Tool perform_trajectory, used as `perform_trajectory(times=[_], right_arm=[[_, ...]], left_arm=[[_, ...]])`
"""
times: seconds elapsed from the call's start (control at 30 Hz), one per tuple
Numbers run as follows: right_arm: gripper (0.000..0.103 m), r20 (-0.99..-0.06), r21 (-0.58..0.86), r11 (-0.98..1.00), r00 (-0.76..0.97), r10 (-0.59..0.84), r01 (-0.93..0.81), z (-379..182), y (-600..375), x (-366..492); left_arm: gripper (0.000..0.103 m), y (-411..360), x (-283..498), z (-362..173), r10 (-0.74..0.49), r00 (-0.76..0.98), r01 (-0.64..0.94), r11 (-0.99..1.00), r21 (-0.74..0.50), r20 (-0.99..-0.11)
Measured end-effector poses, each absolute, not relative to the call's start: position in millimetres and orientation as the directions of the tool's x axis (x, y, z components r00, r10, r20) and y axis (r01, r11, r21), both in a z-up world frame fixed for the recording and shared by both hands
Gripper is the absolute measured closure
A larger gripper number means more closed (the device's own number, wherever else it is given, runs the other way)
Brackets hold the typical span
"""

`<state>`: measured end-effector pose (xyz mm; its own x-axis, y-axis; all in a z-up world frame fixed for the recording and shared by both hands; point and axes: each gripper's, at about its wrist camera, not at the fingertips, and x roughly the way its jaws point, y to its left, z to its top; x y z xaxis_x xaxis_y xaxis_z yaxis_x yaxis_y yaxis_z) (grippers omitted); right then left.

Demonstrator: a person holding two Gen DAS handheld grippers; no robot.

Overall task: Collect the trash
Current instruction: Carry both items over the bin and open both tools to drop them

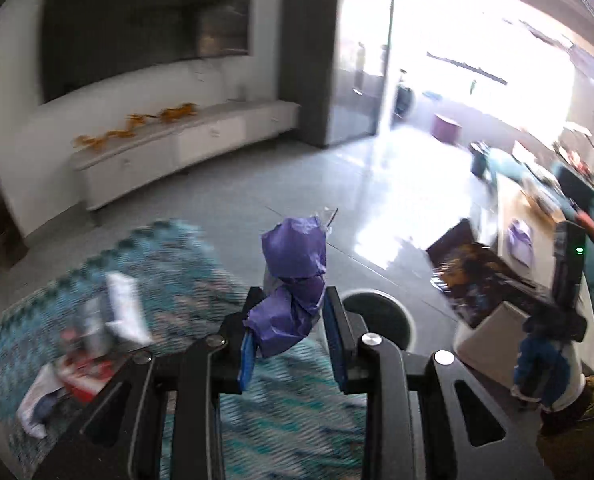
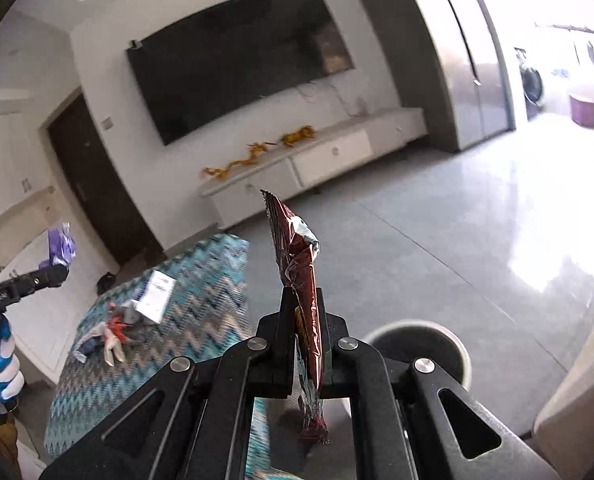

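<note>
My left gripper point(image 1: 291, 312) is shut on a crumpled purple wrapper point(image 1: 293, 264) that sticks up from its blue pads. The same wrapper point(image 2: 61, 246) shows at the left of the right wrist view, held high by the left gripper point(image 2: 51, 272). My right gripper point(image 2: 305, 312) is shut on a flat dark red snack wrapper point(image 2: 303, 264) standing on edge. A round bin point(image 1: 377, 316) with a white rim sits just beyond the left fingers, and the bin point(image 2: 421, 344) lies to the right of the right fingers. More litter point(image 2: 137, 312) lies on the zigzag rug point(image 2: 193, 304).
The rug point(image 1: 169, 264) carries papers and wrappers point(image 1: 93, 340). A low white TV cabinet point(image 2: 317, 160) and a wall-mounted screen point(image 2: 237, 64) stand across the tiled floor. A low table point(image 1: 513, 224) with clutter and a sofa are at the right, by a gloved hand point(image 1: 541, 364).
</note>
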<state>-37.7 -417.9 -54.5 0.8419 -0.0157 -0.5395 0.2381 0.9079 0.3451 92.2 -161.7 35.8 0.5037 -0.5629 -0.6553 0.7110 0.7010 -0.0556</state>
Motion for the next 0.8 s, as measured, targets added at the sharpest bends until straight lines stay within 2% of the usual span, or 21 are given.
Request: perform_trajectory(times=[0.23,0.43,0.63,0.73,0.8], right_arm=[[0.097,-0.617,0.404,0.847,0.787,-0.028,0.346,-118,-478,-38],[0.097,-0.684,0.421,0.810,0.729,-0.011,0.408,-173,-507,-23],[0.094,-0.742,0.424,0.786,0.670,0.016,0.450,-224,-521,10],[0.093,-0.762,0.421,0.778,0.647,0.025,0.466,-242,-523,25],[0.090,-0.776,0.409,0.780,0.630,0.024,0.474,-252,-523,33]], left_arm=[[0.074,-287,78,-24,-0.554,0.351,0.808,0.587,-0.055,-0.755],[0.072,-352,94,-81,-0.509,0.239,0.818,0.564,-0.111,-0.827],[0.071,-391,117,-124,-0.473,0.171,0.805,0.573,-0.155,-0.864],[0.065,-397,132,-139,-0.477,0.139,0.787,0.586,-0.195,-0.868],[0.050,-398,138,-145,-0.482,0.129,0.775,0.594,-0.215,-0.867]])
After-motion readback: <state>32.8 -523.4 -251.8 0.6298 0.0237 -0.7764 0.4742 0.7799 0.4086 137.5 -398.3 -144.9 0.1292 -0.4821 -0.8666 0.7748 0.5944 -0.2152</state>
